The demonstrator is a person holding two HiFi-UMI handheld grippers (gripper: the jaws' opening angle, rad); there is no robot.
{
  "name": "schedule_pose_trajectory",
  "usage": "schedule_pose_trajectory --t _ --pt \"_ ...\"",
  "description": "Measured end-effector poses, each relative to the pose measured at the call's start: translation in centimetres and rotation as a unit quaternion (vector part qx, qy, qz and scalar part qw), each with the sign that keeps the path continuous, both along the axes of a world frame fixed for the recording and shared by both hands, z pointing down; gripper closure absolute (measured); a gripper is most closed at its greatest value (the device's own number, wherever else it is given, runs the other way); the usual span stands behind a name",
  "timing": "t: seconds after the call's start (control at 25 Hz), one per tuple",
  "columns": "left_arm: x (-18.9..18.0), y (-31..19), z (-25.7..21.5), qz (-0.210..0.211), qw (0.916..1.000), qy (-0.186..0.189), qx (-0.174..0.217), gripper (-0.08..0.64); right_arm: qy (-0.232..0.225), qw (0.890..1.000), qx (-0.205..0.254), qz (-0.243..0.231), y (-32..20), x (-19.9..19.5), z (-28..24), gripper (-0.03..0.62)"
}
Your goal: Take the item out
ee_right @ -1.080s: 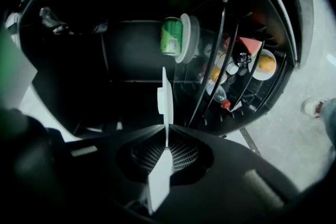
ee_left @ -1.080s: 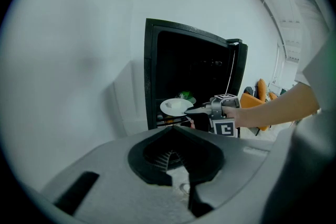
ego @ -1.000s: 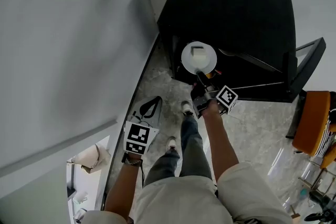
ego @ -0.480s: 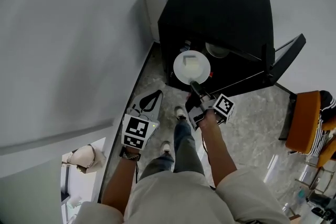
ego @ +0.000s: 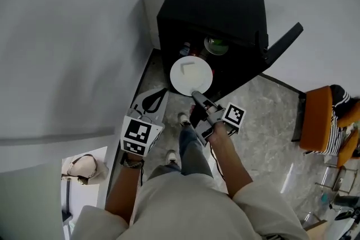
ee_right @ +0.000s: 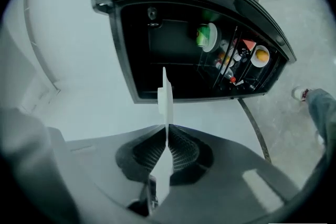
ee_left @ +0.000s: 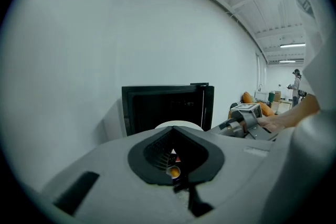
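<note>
A white plate [ego: 191,76] hangs in front of the open black cabinet [ego: 211,3], outside its opening. My right gripper [ego: 195,94] is shut on the plate's near rim. In the right gripper view the plate [ee_right: 165,102] stands edge-on between the pads of that gripper [ee_right: 167,136]. My left gripper [ego: 156,95] hangs low at the left, away from the cabinet, its jaws together with nothing in them. In the left gripper view the plate [ee_left: 178,125] shows just above that gripper's closed jaws [ee_left: 172,136].
Inside the cabinet [ee_right: 173,50] stand a bowl with green contents [ee_right: 206,36], a bowl with something orange [ee_right: 261,55] and small bottles. Its door [ego: 281,45] swings open to the right. An orange chair [ego: 318,121] stands at the right on the marble floor; the white wall is left.
The right gripper has drawn the plate out of the cabinet toward the person. The left gripper has stayed low at the left.
</note>
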State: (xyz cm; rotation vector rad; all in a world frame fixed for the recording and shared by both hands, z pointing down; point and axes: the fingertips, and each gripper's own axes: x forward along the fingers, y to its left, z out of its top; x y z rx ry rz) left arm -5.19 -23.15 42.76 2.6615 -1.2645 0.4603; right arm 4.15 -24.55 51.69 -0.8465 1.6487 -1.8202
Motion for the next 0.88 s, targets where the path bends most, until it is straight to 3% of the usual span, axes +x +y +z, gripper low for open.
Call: schedule_pose_trajectory --t 0.4,0.88 --pt "4.3 4.7 -5.1 0.059 0.9969 0.026 0.046 0.555 -0.013 1.000 0.027 -0.009 6.5 0.6 -5.1 0.577" --pt "4.5 10.9 -7.1 0.072 0.9951 0.032 0.060 0.555 0.009 1.000 0.007 -0.004 14.6 1.4 -6.0 0.577"
